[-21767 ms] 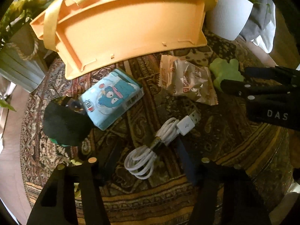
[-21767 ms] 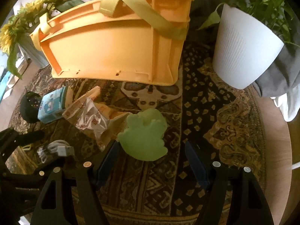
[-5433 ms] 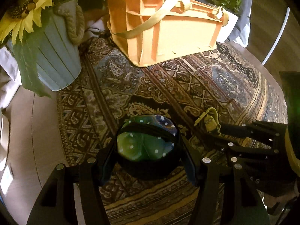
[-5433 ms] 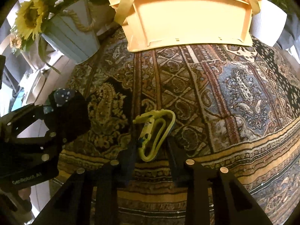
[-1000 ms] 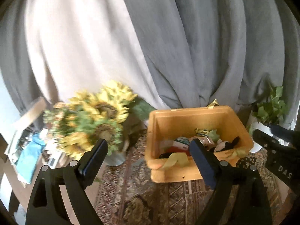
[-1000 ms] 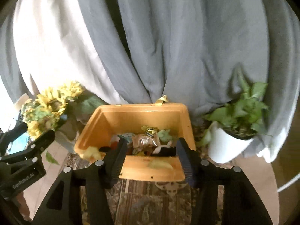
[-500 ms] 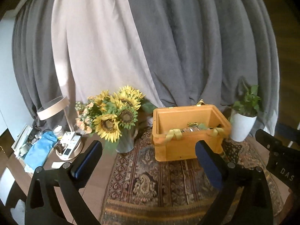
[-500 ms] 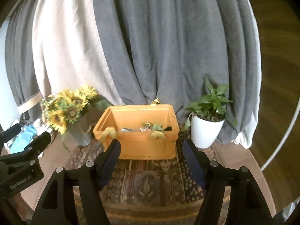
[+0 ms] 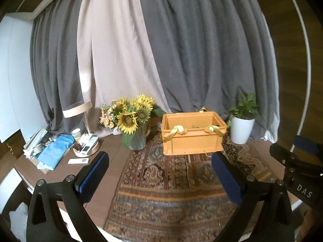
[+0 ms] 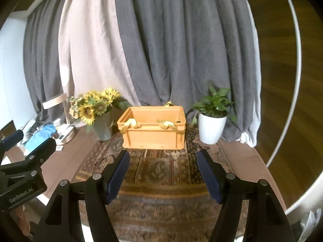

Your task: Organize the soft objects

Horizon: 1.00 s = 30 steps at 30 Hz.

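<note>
Both jaws were held released and empty, the left gripper and right gripper well apart from the orange crate; sorting was judged probably finished, its contents barely seen.

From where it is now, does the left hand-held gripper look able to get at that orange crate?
Probably yes. The left hand-held gripper is open and empty, and only bare patterned rug lies between it and the orange crate. It would have to move forward first.
</note>
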{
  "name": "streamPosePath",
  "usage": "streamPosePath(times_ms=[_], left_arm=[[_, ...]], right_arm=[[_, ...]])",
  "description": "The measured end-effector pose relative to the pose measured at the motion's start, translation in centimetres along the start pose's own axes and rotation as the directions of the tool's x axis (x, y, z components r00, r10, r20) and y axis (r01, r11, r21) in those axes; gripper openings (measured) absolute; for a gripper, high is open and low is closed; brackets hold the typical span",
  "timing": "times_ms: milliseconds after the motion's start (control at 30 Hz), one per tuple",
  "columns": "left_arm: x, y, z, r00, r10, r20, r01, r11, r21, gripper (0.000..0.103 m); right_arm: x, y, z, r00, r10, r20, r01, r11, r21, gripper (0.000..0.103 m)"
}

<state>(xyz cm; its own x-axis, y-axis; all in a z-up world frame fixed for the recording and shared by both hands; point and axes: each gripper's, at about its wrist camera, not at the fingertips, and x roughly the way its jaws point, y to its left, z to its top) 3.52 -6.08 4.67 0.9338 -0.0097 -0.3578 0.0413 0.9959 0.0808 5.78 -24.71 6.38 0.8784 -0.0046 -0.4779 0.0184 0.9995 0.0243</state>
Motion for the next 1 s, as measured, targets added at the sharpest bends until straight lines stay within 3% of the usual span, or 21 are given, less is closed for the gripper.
streamPosePath(times_ms=[433, 1000], left_arm=[[-9.0, -1.2, -2.0, 0.999, -0.002, 0.051, 0.001, 1.0, 0.021, 0.103], [-11.6, -1.2, -3.4, 0.999, -0.01, 0.052, 0.01, 1.0, 0.007, 0.103]], right_arm=[[-9.5, -1.6, -3.7, 0.999, 0.005, 0.05, -0.005, 1.0, 0.006, 0.074], [-12.5, -1.7, -5.3, 0.999, 0.012, 0.047, -0.013, 1.0, 0.015, 0.074]])
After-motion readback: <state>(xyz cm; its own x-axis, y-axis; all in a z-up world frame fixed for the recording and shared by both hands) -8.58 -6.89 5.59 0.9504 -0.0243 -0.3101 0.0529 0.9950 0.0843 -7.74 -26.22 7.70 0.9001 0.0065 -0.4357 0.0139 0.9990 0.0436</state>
